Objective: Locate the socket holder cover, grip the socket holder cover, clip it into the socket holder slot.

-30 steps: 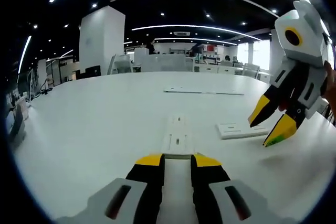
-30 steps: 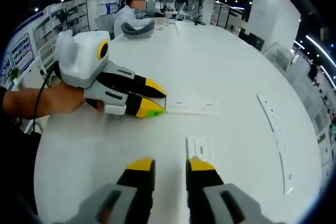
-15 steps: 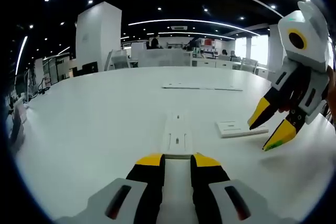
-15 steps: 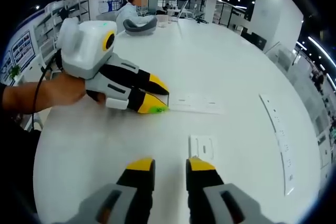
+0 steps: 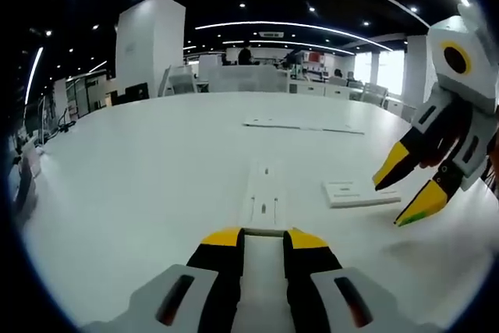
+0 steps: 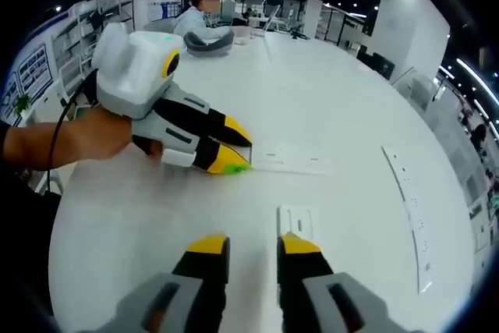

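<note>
The socket holder (image 5: pixel 263 193), a long white slotted strip, lies flat on the white table (image 5: pixel 140 185). My left gripper (image 5: pixel 264 238) is shut on its near end, and the right gripper view shows this grip (image 6: pixel 234 150) on the strip (image 6: pixel 292 160). The socket holder cover (image 5: pixel 351 193), a small white rectangular plate, lies to the right of the strip. My right gripper (image 5: pixel 405 193) hovers at the cover's right edge, open and holding nothing. From its own camera, the right gripper (image 6: pixel 253 246) has the cover (image 6: pixel 298 220) just ahead of its right jaw.
A second long white strip (image 5: pixel 304 125) lies farther off on the table (image 6: pixel 409 208). A hand (image 6: pixel 86 142) holds the left gripper. A person (image 6: pixel 195 17) sits at the far end beside a grey object (image 6: pixel 207 43). Desks and a pillar (image 5: pixel 152 52) stand beyond.
The right gripper has drifted slightly to the right in the left gripper view. The strip and the cover lie where they were.
</note>
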The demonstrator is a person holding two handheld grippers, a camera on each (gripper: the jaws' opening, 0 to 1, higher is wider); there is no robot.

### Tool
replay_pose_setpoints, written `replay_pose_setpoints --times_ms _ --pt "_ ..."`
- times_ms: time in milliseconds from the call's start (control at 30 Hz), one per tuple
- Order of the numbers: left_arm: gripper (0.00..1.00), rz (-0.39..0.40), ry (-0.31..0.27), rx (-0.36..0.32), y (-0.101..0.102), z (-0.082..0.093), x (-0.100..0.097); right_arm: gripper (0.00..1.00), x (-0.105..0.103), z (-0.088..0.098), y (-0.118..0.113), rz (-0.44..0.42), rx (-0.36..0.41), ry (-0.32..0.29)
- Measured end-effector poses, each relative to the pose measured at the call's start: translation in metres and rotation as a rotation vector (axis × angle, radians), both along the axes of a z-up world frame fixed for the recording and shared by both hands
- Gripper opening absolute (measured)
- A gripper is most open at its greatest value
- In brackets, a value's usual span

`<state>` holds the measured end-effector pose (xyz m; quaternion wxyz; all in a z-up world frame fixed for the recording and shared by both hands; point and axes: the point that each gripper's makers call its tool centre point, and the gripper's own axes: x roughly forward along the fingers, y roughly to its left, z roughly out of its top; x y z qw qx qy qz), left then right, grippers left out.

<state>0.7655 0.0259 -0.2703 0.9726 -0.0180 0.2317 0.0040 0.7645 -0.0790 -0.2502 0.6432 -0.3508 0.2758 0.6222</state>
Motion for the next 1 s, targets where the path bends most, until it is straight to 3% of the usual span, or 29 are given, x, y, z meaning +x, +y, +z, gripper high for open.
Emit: replay_pose_setpoints --times_ms 300,600,767,1000 --pt "0.21 -0.013 0.008 0.005 0.001 0.000 -0.001 0.25 0.001 -0.003 0.003 0.000 -0.008 0.003" --pt "0.21 -0.019 -0.029 0.005 0.000 0.003 -0.003 0.26 0.000 -0.008 0.003 -0.021 0.005 0.019" --pt "0.14 -0.022 -0.041 -0.001 0.006 0.004 -0.004 0.26 -0.005 0.000 0.002 -0.043 0.036 0.036" --pt "0.19 -0.057 -0.055 -0.045 0.001 0.007 -0.006 0.26 -0.007 0.008 -0.005 -0.104 0.085 0.055"
